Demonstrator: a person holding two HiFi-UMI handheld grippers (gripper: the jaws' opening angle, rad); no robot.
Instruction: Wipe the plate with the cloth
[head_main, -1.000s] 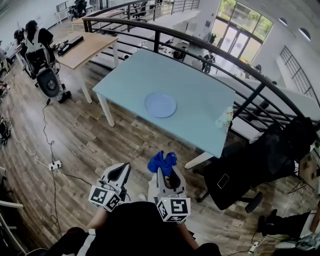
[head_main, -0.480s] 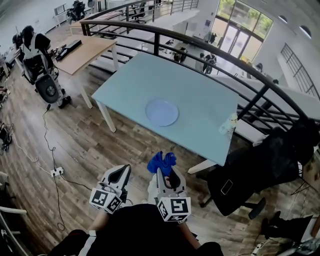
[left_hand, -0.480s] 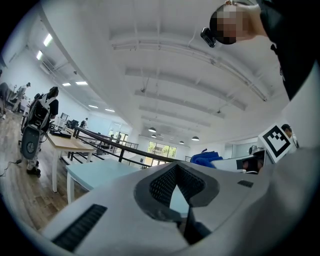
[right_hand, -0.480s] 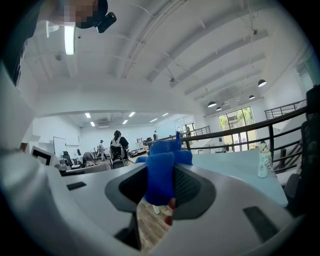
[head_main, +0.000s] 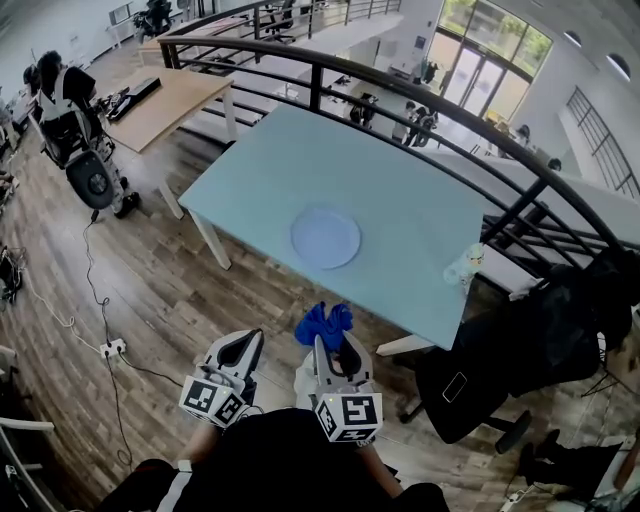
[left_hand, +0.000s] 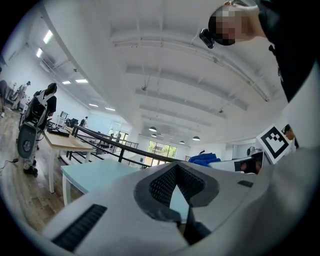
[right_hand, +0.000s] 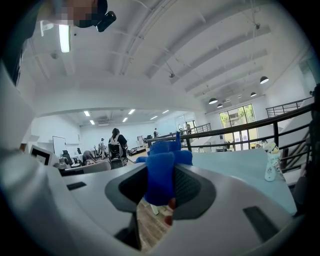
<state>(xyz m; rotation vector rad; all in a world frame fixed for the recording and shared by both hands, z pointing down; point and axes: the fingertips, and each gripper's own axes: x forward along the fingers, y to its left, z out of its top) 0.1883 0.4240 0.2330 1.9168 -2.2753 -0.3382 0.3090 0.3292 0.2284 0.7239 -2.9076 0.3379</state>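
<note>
Head view: both grippers are held close to the person's body, over the wooden floor (head_main: 190, 285) and short of the table.
Left gripper (head_main: 247, 340): nearest, on the left; its jaws meet at the tips with nothing between them.
Right gripper (head_main: 331, 343): just beside it on the right; its jaws are pinched on the cloth.
Cloth (head_main: 323, 323): blue and bunched, it sticks out past the jaw tips. In the right gripper view it fills the gap between the pads.
Table (head_main: 260, 170): pale blue, beyond the grippers.
Plate (head_main: 325, 238): pale and round, it lies flat near the middle of the table, ahead of the cloth and well apart from it. Nothing shows on it.
Small pale container (head_main: 464, 266): stands at the table's near right edge, well right of the plate.
Railing (head_main: 420, 95): dark, curving behind the table's far side.
Step in hand: probably the approach; wiping has not yet begun.
Doing it well: bring the cloth forward and down so that the loose bunch meets the plate, not the jaw tips. Press lightly and sweep in circles, since a loose plate may slide. The left gripper could steady the rim, but would have to open first. Keep clear of the container.
</note>
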